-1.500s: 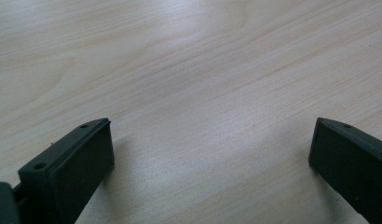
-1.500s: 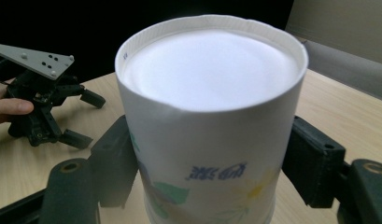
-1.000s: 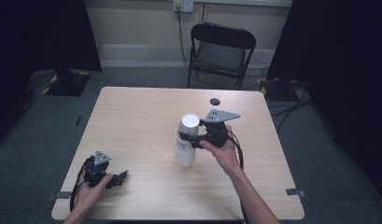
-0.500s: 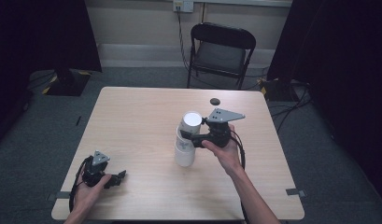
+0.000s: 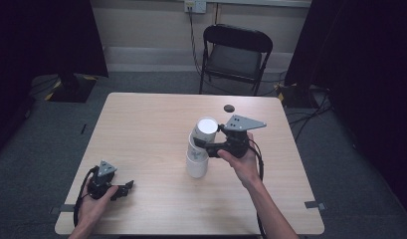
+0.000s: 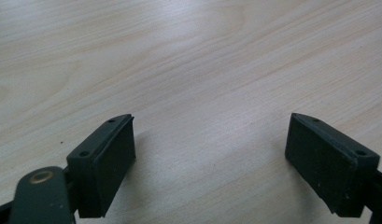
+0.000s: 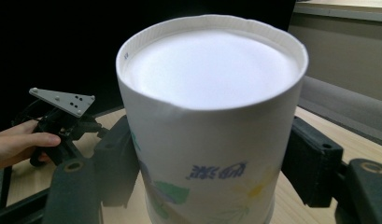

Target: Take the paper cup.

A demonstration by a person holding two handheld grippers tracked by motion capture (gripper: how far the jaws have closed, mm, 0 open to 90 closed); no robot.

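Behind the pale wooden counter (image 5: 141, 129) stands a black folding chair (image 5: 236, 50); a small dark disc (image 5: 229, 108), too small to identify, lies near its far edge. Mid-frame, the right tool (image 5: 203, 144) clamps the tilted upper paper cup (image 5: 205, 132), whose base sits in a lower cup (image 5: 196, 162) and is hidden by it. The left tool (image 5: 125, 188) gapes wide at lower left, resting on the bare counter.

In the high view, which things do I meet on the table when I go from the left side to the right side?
Left gripper held low over the table → stack of upside-down paper cups → right gripper, its jaws on the top cup.

Black folding chair (image 5: 236, 55) behind the table (image 5: 141, 129); small dark disc (image 5: 229, 108) near its far edge.
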